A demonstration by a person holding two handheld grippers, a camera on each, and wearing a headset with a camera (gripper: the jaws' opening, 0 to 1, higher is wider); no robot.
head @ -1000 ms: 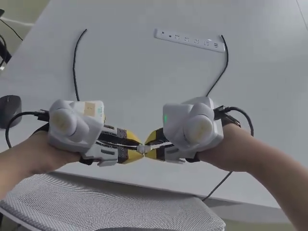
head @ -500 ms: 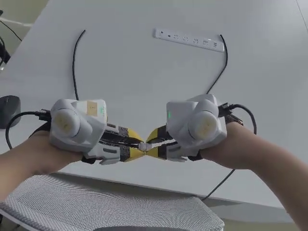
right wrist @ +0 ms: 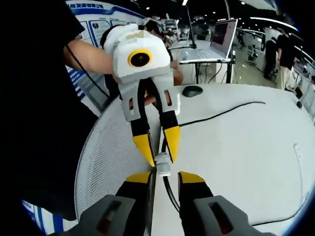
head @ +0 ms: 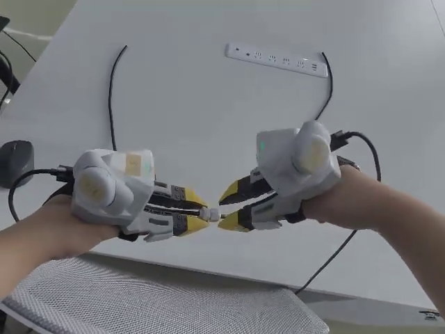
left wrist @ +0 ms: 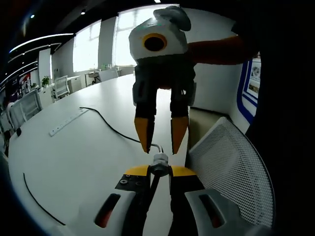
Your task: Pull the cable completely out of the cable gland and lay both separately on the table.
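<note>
While the left gripper clamped the cable gland, the right gripper faced it tip-to-tip with jaws spread, the cable running lengthwise between them.

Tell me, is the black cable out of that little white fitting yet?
No, it is in. The cable runs straight from the cable gland, which the left gripper clamps.

A white table spans the upper part of the head view, with a grey mesh chair along the bottom edge. In the left gripper view, bright windows sit upper left, above office chairs. A monitor stands upper right in the right gripper view.
</note>
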